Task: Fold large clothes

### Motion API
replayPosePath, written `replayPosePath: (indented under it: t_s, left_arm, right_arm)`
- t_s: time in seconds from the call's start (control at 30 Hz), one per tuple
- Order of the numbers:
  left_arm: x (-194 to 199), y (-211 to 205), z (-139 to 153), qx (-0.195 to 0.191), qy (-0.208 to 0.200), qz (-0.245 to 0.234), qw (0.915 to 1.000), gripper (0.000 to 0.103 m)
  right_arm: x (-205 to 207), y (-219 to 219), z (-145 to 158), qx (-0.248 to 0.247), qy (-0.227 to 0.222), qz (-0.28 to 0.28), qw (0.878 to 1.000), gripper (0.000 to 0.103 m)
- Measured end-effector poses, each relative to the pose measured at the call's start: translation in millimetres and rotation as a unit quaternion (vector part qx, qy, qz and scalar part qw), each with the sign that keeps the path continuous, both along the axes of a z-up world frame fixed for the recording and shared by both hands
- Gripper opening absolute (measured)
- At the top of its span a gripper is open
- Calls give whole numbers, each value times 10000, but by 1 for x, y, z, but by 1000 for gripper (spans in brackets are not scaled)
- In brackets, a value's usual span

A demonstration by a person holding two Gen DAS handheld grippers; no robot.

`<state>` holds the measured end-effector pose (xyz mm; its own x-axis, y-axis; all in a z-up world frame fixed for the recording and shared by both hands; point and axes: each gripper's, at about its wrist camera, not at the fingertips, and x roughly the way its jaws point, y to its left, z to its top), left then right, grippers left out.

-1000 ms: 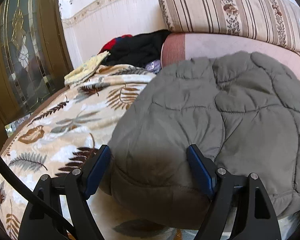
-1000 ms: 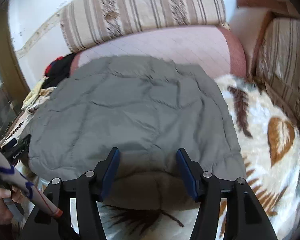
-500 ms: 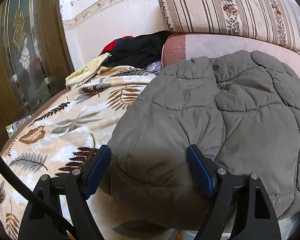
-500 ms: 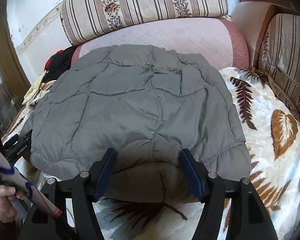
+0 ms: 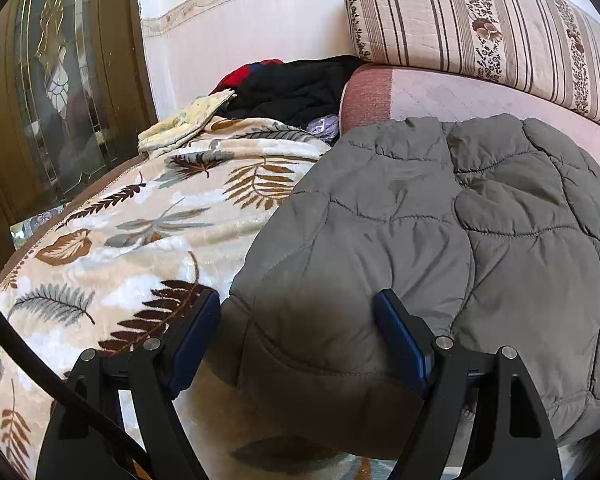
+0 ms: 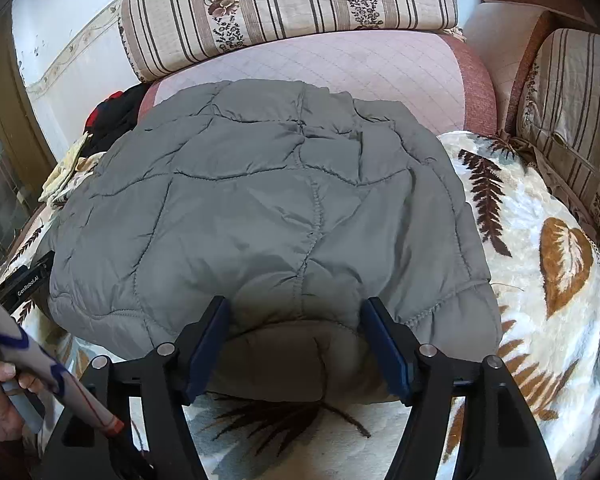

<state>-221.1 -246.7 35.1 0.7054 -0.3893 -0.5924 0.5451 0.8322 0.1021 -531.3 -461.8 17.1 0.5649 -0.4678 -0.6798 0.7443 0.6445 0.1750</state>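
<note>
Grey quilted jacket (image 6: 268, 216) lies folded mid-frame on leaf-print blanket (image 6: 540, 280); I see left gripper (image 5: 300, 334) and right gripper (image 6: 296, 342) fingers apart, straddling its near edge.

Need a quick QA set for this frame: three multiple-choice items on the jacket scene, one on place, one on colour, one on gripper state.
1. Where does the jacket lie?
A. on the leaf-print blanket, its far edge on the pink seat
B. hung over the striped cushion
C. on the floor

2. What colour is the jacket?
A. red
B. grey
C. yellow

3. How do the two grippers stand?
A. both shut on the jacket
B. left shut, right open
C. both open, astride the jacket's near edge

Key: 1 A, as the blanket shows on both sides of it and its far edge overlaps the pink seat. 2 B, grey quilted fabric in both views. 3 C, since the left gripper and the right gripper each show a wide gap between the fingers, with the fabric unpinched.
</note>
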Motion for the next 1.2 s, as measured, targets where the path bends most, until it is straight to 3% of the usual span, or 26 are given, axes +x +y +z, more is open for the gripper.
replayPosePath:
  t_s: [1.2]
  left_arm:
    - [0,0,0,-16,40,-3,10000,81]
  right_arm:
    - [2,4,1,-22,52,13,10000,75]
